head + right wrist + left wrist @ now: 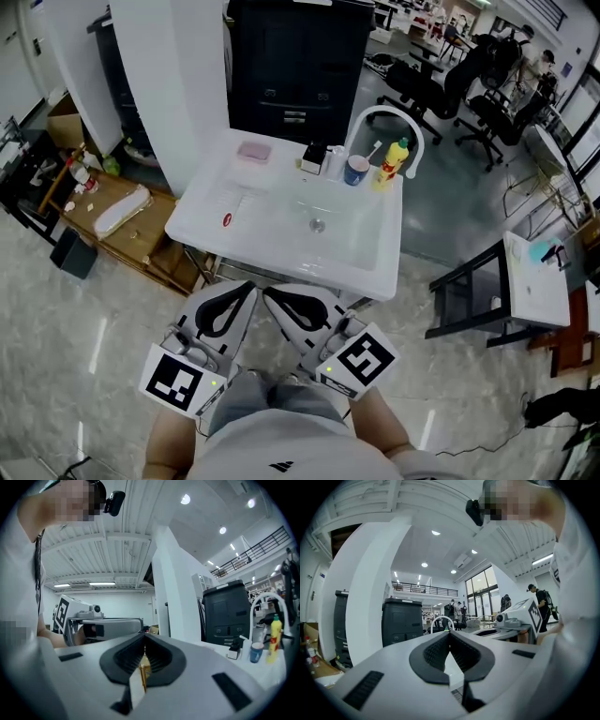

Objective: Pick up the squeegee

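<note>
Head view: squeegee point(228, 212) barely discernible on sink point(373, 274).

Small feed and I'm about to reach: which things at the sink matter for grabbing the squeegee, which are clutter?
For the job: squeegee, probably that faint white thing with a red spot on the sink's left ledge; left gripper and right gripper, both shut, empty.
Lying about: pink block, blue cup, yellow bottle, tap.

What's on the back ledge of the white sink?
A pink block, then a blue cup and yellow bottle under the arched faucet. Anything behind the cup is covered.
</note>
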`<state>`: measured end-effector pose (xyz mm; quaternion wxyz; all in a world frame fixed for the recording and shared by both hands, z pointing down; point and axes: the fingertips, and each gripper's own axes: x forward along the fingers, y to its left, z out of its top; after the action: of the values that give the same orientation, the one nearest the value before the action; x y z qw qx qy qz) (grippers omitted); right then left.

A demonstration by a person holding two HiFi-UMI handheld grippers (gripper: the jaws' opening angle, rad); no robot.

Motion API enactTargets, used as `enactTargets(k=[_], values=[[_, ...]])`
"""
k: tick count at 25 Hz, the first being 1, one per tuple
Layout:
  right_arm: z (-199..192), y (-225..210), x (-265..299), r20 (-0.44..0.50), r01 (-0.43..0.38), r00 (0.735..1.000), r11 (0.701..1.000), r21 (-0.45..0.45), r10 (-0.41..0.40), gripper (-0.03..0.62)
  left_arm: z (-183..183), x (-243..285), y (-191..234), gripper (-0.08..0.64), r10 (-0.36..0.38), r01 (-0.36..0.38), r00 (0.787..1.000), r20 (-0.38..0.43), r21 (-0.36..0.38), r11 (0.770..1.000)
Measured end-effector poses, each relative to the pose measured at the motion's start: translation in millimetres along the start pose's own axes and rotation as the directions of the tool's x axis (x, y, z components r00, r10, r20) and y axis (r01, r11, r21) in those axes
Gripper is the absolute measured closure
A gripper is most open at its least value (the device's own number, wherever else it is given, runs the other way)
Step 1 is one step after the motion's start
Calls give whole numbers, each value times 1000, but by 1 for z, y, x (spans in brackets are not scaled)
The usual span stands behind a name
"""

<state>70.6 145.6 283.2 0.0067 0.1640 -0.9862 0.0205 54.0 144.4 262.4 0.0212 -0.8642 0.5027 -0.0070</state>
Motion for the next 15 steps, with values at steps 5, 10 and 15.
enactTargets(k=[5,10,15], values=[[-7,-2,18,-9,-16,1000,1000,16,17,581,-10,-4,19,548,28,-29,999,-19,-21,999],[-7,-16,50,-16,16,1000,1000,25,-16,581,-13,1,55,548,15,-16,1000,-9,-36,999],[-5,-35,93,-17,88,996,995,43,-87,581,-19,8,100,548,-47,46,998,-32,-33,998]])
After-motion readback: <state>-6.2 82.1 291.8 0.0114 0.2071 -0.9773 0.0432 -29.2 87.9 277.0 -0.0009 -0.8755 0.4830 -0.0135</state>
